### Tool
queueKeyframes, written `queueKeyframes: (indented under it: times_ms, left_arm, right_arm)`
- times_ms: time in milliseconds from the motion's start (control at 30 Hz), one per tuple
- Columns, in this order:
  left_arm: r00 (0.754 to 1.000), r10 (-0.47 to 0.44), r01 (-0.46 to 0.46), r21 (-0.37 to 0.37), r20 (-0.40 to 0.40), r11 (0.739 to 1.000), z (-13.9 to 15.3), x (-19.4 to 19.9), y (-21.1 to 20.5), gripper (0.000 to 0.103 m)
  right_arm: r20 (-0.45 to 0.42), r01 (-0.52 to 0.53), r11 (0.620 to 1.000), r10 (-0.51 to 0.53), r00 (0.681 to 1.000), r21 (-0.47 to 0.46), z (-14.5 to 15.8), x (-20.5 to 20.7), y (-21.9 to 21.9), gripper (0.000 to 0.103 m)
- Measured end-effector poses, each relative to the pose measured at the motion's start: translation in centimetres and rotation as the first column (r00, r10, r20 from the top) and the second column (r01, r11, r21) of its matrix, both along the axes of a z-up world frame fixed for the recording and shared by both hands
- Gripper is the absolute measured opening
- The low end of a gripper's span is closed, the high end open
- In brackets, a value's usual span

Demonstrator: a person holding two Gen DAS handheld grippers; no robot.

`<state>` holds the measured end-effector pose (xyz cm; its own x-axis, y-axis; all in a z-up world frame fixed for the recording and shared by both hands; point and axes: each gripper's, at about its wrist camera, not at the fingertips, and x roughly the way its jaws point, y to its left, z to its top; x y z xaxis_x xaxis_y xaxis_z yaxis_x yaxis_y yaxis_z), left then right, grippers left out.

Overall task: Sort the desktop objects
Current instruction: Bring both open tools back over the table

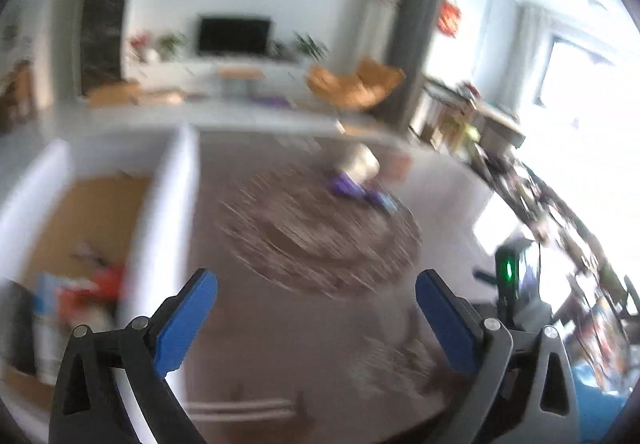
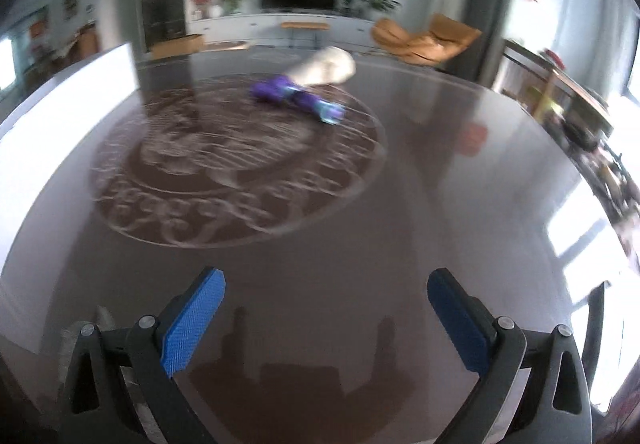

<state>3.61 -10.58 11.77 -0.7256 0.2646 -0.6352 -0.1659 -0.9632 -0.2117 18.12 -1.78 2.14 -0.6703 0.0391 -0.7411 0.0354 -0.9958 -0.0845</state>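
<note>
Purple tube (image 2: 294, 97) far ahead toward the surface's (image 2: 400, 244) back edge, long axis slanting left-right; right gripper (image 2: 326, 320) nearer, left gripper (image 1: 316, 318) likewise spread, empty.

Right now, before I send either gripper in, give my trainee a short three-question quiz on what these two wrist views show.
1. True or false: the right gripper is shut on the purple object.
2. Multiple choice: in the right wrist view, the pale object lies (A) beyond the purple object, touching or nearly touching it, (B) between the blue fingers, (C) off the round table.
3. Fill in: in the left wrist view, the white box sits to the ____ of the left gripper.

Key: 1 false, both grippers are open and hold nothing; 2 A; 3 left.
</note>
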Motion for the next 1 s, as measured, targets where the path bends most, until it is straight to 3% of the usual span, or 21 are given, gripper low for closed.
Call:
queueKeyframes:
  times_ms: [167, 300, 700, 867, 1000]
  left_arm:
    - [0.991, -0.027, 0.041, -0.098, 0.134, 0.994, -7.1, -4.7, 6.1, 0.101]
    - [0.981, 0.01, 0.015, -0.128, 0.194, 0.992, -10.2, -6.8, 7.8, 0.101]
    - [0.979, 0.122, -0.089, -0.198, 0.165, 0.976, -12.5, -10.5, 9.5, 0.101]
    - [0.976, 0.113, -0.075, -0.198, 0.186, 0.977, -13.2, -10.9, 9.7, 0.101]
    - [0.975, 0.102, -0.051, -0.249, 0.197, 0.967, -13.4, -11.1, 10.6, 0.103]
  right_arm:
    - [-0.001, 0.036, 0.996, -0.037, 0.999, -0.086, 0.0, 0.9, 2.8, 0.102]
    - [0.006, 0.033, 0.992, -0.032, 0.999, -0.124, -0.1, 0.5, 3.5, 0.102]
    - [0.056, 0.076, 0.979, -0.067, 0.996, -0.187, -1.0, -0.2, 4.2, 0.102]
    - [0.059, 0.084, 0.98, -0.074, 0.995, -0.181, -1.1, -0.1, 4.0, 0.102]
    - [0.069, 0.086, 0.981, -0.075, 0.995, -0.176, -1.2, -0.3, 4.0, 0.102]
